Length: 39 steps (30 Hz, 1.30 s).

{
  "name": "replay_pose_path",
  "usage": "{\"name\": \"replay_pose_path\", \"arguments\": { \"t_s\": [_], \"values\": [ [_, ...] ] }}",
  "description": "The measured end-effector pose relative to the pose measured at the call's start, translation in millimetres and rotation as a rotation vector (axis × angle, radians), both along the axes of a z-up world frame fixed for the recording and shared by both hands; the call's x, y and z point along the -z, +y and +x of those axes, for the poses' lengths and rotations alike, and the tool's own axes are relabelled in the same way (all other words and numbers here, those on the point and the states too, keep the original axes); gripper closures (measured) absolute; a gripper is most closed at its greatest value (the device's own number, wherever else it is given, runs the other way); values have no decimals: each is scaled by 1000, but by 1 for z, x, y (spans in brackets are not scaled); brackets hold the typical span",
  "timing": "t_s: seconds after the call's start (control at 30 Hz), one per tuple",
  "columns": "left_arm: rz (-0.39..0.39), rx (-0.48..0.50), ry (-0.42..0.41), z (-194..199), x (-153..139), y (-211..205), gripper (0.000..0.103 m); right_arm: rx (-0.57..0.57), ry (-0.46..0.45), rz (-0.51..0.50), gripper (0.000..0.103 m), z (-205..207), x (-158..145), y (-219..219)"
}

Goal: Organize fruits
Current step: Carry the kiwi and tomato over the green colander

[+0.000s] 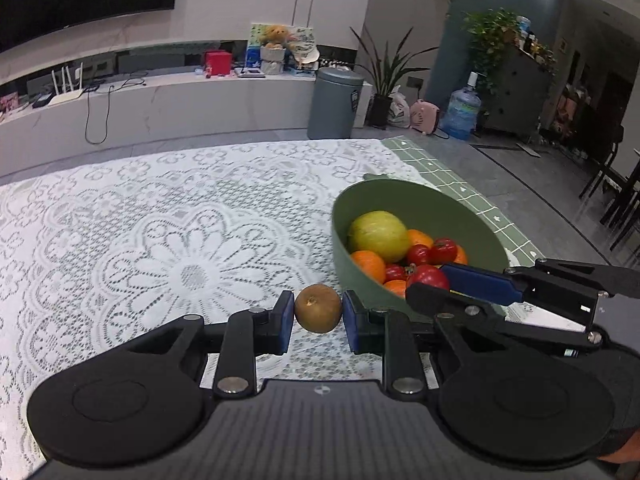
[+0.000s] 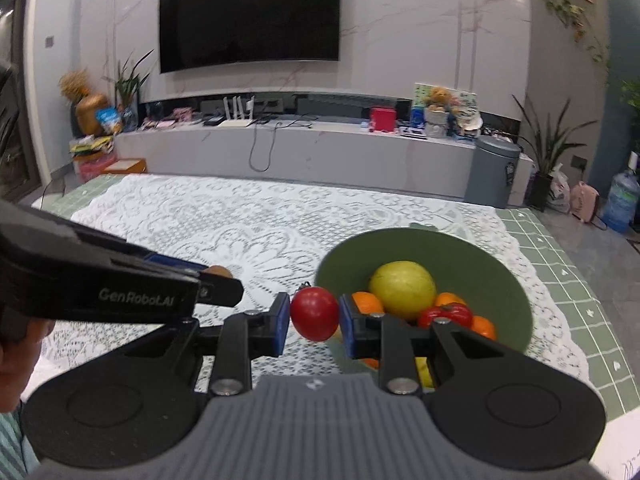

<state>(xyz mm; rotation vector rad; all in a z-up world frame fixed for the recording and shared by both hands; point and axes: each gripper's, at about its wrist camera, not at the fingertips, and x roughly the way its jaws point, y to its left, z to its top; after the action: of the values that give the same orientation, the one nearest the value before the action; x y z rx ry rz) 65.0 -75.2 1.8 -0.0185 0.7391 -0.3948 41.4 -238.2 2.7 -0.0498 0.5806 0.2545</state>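
**Both grippers carry fruit beside the bowl**

Left wrist view: the left gripper (image 1: 319, 316) is clamped on a kiwi (image 1: 318, 308), pads on opposite sides so it cannot roll, just left of the green bowl (image 1: 420, 200).

Right wrist view: the right gripper (image 2: 314, 320) pinches a tomato (image 2: 314, 313) at the bowl's near rim, probably sorting. Other fruit stays piled inside the bowl.

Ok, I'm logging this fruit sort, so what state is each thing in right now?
Left tool: shut on the kiwi.
Kiwi: held, off the cloth.
Right tool: shut on the red tomato.
Red tomato: held beside the bowl.
Green bowl: upright, holding fruit.
Television: off.
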Motion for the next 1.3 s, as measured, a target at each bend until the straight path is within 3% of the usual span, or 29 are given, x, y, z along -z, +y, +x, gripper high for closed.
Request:
{"name": "replay_pose_path", "arguments": {
  "t_s": [0.37, 0.83, 1.3],
  "values": [
    [28, 58, -35, 9, -9, -31, 74, 114, -23, 50, 80, 4, -4, -39],
    [69, 170, -36, 32, -6, -78, 74, 161, 4, -29, 80, 33, -6, -69],
    [145, 237, 74, 59, 14, -108, 74, 141, 87, -85, 80, 74, 11, -89]
  ]
}}
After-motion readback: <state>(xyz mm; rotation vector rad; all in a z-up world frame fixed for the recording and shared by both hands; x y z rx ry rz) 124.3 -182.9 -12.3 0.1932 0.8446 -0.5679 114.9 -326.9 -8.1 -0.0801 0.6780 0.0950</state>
